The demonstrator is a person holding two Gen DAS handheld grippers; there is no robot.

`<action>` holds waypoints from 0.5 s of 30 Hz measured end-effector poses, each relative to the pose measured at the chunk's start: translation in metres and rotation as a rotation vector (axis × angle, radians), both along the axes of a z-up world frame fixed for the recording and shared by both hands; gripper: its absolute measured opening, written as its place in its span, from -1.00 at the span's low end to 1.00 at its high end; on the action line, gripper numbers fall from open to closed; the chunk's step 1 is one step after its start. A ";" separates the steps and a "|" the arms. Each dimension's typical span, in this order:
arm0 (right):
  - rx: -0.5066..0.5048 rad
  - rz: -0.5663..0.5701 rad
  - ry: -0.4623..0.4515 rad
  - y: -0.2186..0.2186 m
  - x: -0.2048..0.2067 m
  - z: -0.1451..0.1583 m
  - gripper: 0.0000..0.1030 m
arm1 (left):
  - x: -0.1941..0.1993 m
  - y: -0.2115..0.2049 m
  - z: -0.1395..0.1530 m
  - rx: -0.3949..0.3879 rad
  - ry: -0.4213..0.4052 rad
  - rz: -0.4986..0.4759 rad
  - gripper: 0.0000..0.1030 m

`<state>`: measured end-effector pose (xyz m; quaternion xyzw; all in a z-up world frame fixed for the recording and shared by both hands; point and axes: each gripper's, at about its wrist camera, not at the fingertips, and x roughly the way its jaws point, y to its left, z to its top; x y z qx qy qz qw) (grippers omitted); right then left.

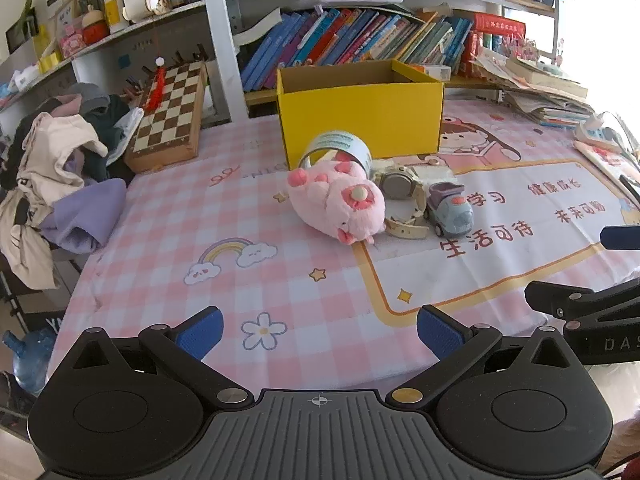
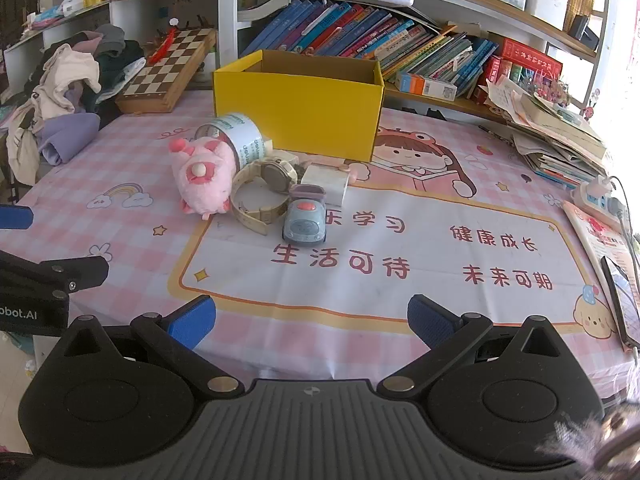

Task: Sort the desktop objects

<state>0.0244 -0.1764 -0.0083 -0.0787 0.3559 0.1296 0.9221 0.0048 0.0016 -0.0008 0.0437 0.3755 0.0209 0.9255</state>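
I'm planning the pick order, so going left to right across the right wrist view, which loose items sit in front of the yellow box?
Pink plush toy → watch → toy car. The tape roll and the white block behind them overlap these, so I leave them out.

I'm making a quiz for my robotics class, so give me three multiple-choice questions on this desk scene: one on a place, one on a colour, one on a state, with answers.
1. Where is the toy car?
A. inside the box
B. on the mat, right of the watch
C. on the chessboard

2. What colour is the box?
A. yellow
B. green
C. red

3. How is the right gripper?
A. shut on the plush
B. shut on nothing
C. open, holding nothing

Answers:
1 B: it stands on the mat beside the watch.
2 A: its walls are yellow.
3 C: its fingers are spread wide above the mat.
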 end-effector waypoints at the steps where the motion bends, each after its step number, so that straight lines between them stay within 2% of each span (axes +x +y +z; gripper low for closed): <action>1: 0.001 0.000 0.002 0.000 0.001 0.000 1.00 | 0.000 0.000 0.000 0.000 0.001 0.000 1.00; 15: 0.001 0.010 0.017 0.004 0.006 -0.004 1.00 | 0.005 0.001 -0.006 0.004 0.030 -0.007 1.00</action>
